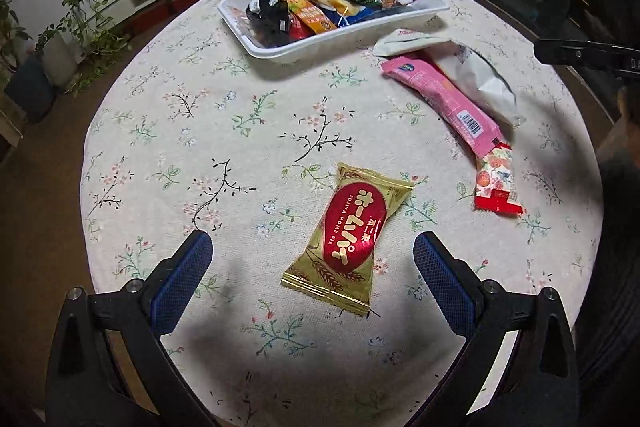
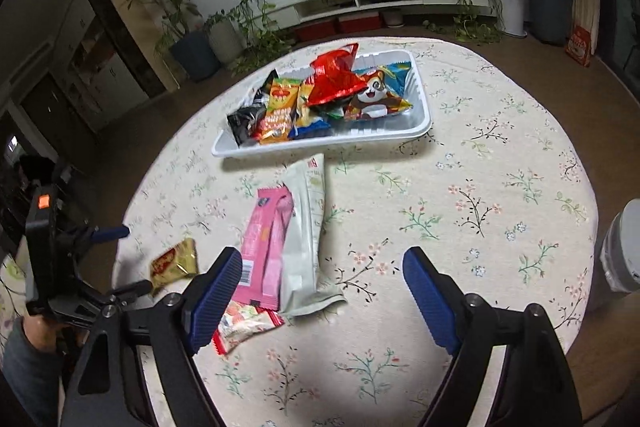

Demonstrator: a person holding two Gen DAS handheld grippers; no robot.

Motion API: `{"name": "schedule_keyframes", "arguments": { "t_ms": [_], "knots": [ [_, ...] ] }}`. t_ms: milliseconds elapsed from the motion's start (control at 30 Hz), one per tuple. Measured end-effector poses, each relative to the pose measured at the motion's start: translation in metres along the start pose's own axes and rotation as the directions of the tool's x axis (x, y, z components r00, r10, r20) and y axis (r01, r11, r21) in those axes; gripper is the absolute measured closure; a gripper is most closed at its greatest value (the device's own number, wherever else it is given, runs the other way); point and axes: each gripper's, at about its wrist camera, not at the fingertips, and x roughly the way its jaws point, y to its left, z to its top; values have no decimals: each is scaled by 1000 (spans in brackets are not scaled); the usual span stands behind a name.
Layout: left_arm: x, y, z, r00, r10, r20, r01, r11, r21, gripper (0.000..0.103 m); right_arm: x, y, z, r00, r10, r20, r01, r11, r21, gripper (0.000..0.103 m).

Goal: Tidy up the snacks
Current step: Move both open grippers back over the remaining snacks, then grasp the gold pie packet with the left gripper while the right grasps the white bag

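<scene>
A gold packet with a red oval label (image 1: 348, 239) lies flat on the flowered tablecloth, between the blue pads of my left gripper (image 1: 312, 243), which stands open around it without touching. The same gold packet (image 2: 176, 261) shows beside the left gripper (image 2: 124, 259) in the right wrist view. My right gripper (image 2: 322, 259) is open above a pale green packet (image 2: 306, 223); a pink packet (image 2: 266, 239) and a small red flowered packet (image 2: 244, 323) lie by its left finger. The white tray (image 2: 320, 143), full of several snack bags, sits at the table's far side.
The round table's edge (image 1: 86, 187) drops to a brown floor. The tray's rim (image 1: 280, 55) is at the far middle. A white bucket (image 2: 620, 247) stands off the table's right side. Potted plants (image 2: 192, 39) and a low TV cabinet line the far wall.
</scene>
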Motion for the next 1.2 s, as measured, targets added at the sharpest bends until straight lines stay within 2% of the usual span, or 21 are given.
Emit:
{"name": "schedule_keyframes", "arguments": {
  "t_ms": [100,167,233,500,567,633,733,1033,1200],
  "knots": [
    [5,-2,3,1000,-5,-9,5,1000,22,6,7,3,1,1000,-10,-26,10,1000,-25,32],
    [7,-4,5,1000,-17,-15,18,999,35,20,12,6,2,999,-15,-37,14,999,-35,34],
    [10,-6,7,999,-25,-30,26,998,48,30,15,8,2,999,-11,-41,9,999,-40,34],
    [23,-8,6,998,-40,-52,43,997,58,30,27,15,1,997,-3,-71,-1,998,-58,34],
    [24,-10,6,997,-53,-52,56,996,65,41,30,15,1,997,-10,-77,5,998,-65,34],
    [24,-10,7,997,-60,-48,63,996,62,43,34,16,1,996,-13,-87,7,997,-71,34],
    [25,-10,8,995,-87,-40,89,995,50,53,38,18,1,995,-15,-95,7,997,-83,34],
    [23,-12,4,994,-111,-18,111,993,27,68,43,21,1,994,-26,-103,15,994,-108,34],
    [22,-10,4,993,-114,-2,114,993,-5,72,45,25,4,993,-29,-110,14,991,-135,35]
  ]
}}
